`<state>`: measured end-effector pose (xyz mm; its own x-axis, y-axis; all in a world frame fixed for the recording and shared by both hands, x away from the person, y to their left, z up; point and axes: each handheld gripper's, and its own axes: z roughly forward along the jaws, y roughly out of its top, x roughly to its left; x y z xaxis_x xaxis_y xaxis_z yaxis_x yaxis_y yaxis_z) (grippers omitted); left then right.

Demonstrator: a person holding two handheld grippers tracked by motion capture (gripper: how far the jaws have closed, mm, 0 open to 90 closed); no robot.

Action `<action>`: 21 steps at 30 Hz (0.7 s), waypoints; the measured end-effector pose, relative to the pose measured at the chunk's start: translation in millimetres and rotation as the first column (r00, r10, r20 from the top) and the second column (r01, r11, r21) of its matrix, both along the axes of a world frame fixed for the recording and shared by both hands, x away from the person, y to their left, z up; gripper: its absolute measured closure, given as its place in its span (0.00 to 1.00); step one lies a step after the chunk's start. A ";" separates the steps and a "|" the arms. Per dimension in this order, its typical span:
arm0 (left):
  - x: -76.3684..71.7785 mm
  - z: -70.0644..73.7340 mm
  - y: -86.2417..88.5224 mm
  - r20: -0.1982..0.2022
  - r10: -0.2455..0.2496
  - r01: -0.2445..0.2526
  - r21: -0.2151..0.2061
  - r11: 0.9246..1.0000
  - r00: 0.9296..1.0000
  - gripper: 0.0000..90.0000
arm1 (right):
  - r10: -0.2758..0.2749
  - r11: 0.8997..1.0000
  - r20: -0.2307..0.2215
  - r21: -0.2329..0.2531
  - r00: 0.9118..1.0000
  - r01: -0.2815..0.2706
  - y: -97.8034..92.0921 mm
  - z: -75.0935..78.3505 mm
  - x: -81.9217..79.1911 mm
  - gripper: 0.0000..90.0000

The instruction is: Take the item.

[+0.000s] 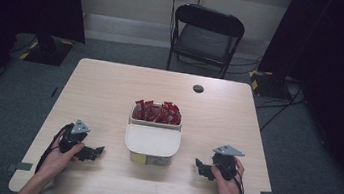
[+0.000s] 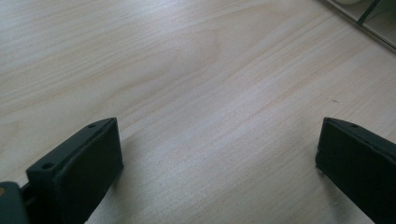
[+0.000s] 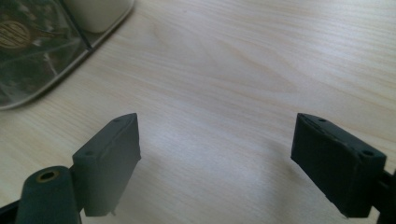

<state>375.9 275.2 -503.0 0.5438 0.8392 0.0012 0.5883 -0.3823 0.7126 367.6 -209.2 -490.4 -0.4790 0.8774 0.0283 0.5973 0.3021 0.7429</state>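
The high view is looking forward and down from above the person's side, taking in the whole table [image 1: 110,94] and a chair [image 1: 207,33] beyond. Each gripper view is sitting low and close over the wood, facing along its own claw. All three are sharing the clear container [image 1: 152,142] [image 2: 369,18] [image 3: 42,51] at the table's middle.

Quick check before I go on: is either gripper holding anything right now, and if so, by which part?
Nothing is held. The left gripper and the right gripper both have jaws wide apart over bare table, either side of the container.
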 end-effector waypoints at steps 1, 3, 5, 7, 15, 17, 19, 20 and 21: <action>0.0 0.0 0.0 0.000 0.000 0.000 0.000 1.000 1.000 0.00 | 0.003 1.000 -0.009 0.008 1.000 -0.003 0.4 1.1 -0.5 0.18; 0.0 0.0 0.0 0.000 0.000 0.000 0.000 1.000 1.000 0.00 | 0.007 1.000 -0.023 0.020 1.000 -0.007 0.6 2.2 -0.8 0.18; 0.0 0.1 0.1 0.000 -0.002 0.002 0.002 1.000 1.000 0.00 | 0.016 0.998 -0.045 0.055 0.999 -0.013 1.3 4.7 -1.5 0.18; 0.0 0.0 0.0 0.000 0.000 0.000 0.000 1.000 1.000 0.00 | 0.024 0.998 -0.039 0.052 0.999 -0.022 3.1 6.6 -2.6 0.18; 0.0 0.1 0.2 0.000 -0.002 0.002 0.003 1.000 1.000 0.00 | 0.064 0.996 -0.014 0.056 0.998 -0.063 12.3 13.7 -8.0 0.17; 0.0 0.1 0.2 -0.001 -0.002 0.002 0.003 1.000 1.000 0.00 | 0.085 0.995 0.002 0.057 0.996 -0.085 14.4 15.9 -8.9 0.17; 0.1 0.1 0.2 0.000 -0.002 0.002 0.003 1.000 1.000 0.00 | 0.101 0.992 0.012 0.069 0.995 -0.101 17.2 18.4 -9.9 0.17; 0.1 0.1 0.2 0.001 -0.002 0.002 0.003 1.000 1.000 0.00 | 0.104 0.992 0.013 0.071 0.995 -0.104 18.4 19.3 -10.5 0.18; 0.0 0.1 0.1 0.000 -0.001 0.001 0.003 1.000 1.000 0.00 | 0.107 0.992 0.014 0.071 0.994 -0.108 19.5 20.4 -11.0 0.18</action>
